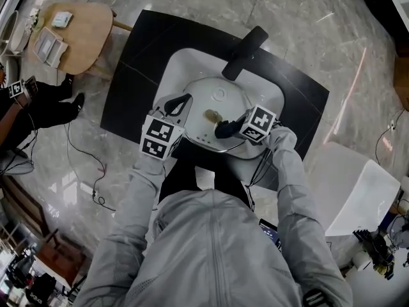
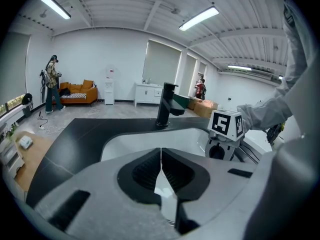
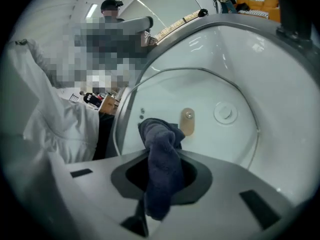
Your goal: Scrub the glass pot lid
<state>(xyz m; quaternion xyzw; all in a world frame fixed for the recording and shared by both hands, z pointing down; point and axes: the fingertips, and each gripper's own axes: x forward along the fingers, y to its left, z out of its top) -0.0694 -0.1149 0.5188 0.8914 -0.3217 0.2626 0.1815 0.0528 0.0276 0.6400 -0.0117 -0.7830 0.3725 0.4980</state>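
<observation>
Right claw (image 3: pixel 162 164) is clamped on a dark blue cloth (image 3: pixel 160 134), whose bunched end reaches the glass lid (image 3: pixel 210 89) just beside its tan knob (image 3: pixel 187 121); contact looks likely. Left claw (image 2: pixel 161 171) is drawn together, seemingly pinching the lid's rim on its left side to steady it. The lid sits in the white sink (image 1: pixel 185 62), apparently tilted. Scrubbing should go best in short firm circles round the knob and out to the metal rim, with the left grip braced against each push. Room is tight: the sink walls close round the lid and the black tap (image 1: pixel 246 50) overhangs the far side. The black table (image 1: pixel 137 56) shows open surface left of the sink.
</observation>
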